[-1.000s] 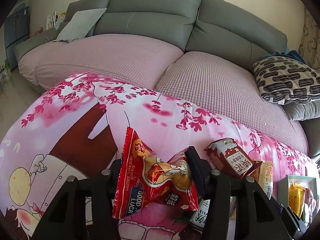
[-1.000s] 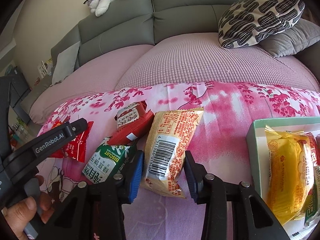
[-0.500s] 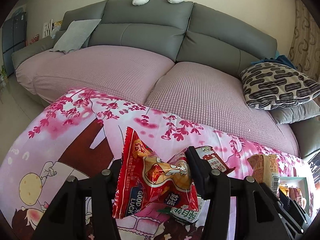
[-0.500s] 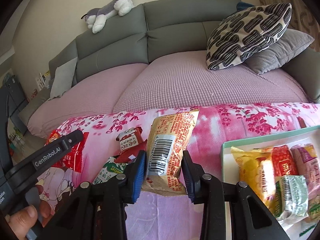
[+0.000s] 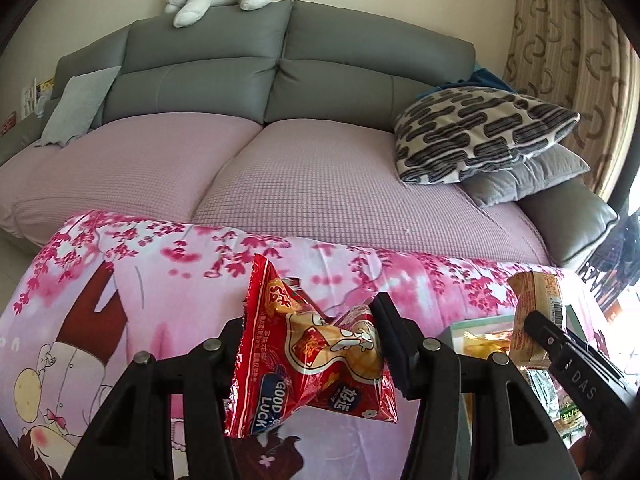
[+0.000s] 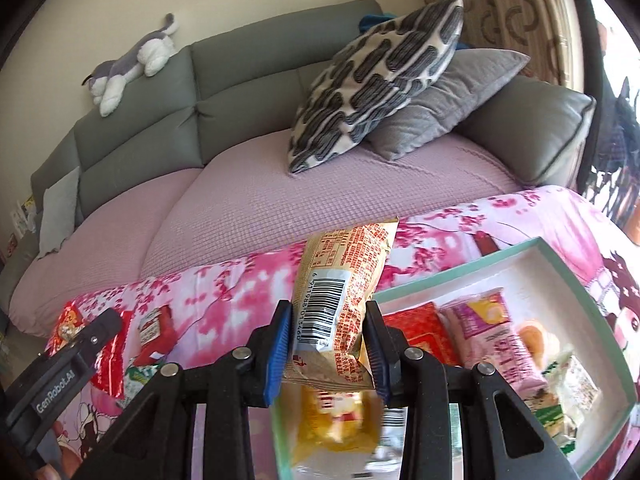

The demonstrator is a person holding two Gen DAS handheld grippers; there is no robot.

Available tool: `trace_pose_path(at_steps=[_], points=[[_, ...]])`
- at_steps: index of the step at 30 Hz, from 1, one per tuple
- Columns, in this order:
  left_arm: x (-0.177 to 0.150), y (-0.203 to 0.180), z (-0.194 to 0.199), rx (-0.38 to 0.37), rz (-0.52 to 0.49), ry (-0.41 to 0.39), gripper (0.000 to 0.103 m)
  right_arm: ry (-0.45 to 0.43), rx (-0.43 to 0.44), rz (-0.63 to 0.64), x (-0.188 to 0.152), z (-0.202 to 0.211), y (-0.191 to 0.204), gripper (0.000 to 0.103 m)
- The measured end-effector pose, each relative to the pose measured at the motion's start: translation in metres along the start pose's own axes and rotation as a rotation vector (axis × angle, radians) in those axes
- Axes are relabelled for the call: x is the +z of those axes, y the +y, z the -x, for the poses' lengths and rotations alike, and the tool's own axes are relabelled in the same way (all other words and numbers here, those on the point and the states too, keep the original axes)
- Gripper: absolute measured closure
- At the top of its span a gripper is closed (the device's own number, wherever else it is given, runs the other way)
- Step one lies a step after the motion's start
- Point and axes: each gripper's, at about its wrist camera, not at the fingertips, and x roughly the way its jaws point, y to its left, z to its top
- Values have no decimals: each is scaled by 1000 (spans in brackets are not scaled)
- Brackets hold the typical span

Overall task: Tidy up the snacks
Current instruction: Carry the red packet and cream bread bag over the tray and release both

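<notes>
Carrying: two snack packets are held off the table, one in each gripper, both near the tray; neither is set down yet.
Left gripper [image 5: 310,354]: jaws pinching a red snack packet [image 5: 308,364] at its crumpled middle; the packet hangs clear above the pink floral tablecloth [image 5: 160,280].
Right gripper [image 6: 326,354]: jaws clamped on a tan barcode packet [image 6: 340,300] near its lower end; the lower seal sticks out below the blue pads [image 6: 278,354].
Tray [image 6: 580,280]: a mint-rimmed tray at the right of the table, already holding several packets, among them red, pink and yellow ones.
Done, as judged: a good part of the sorting, given the filled tray.
Left to do, as judged: place both held packets; a red-and-white sachet [image 6: 154,328] and a green-and-white packet [image 6: 134,382] lie on the cloth beside the tray.
Tan packet, axis: long axis roughly upright, leaning a little right, top seal pointing up and away toward the sofa [image 6: 240,80], barcode side facing the camera.
Red packet, axis: long axis slanted, upper corner up-left, lower end down-right; folded at the grip.
Position over tray: the tan packet's lower end appears to hang above the tray's near-left corner.
</notes>
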Motion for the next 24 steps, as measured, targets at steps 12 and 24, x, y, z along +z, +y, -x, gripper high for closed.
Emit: trace_pose_path(at_steps=[12, 24], points=[[-1, -103, -9, -140, -175, 35, 48, -15, -375, -33, 13, 17, -80, 65], [-14, -173, -25, -199, -255, 100, 48, 8, -486, 28, 7, 8, -110, 65]])
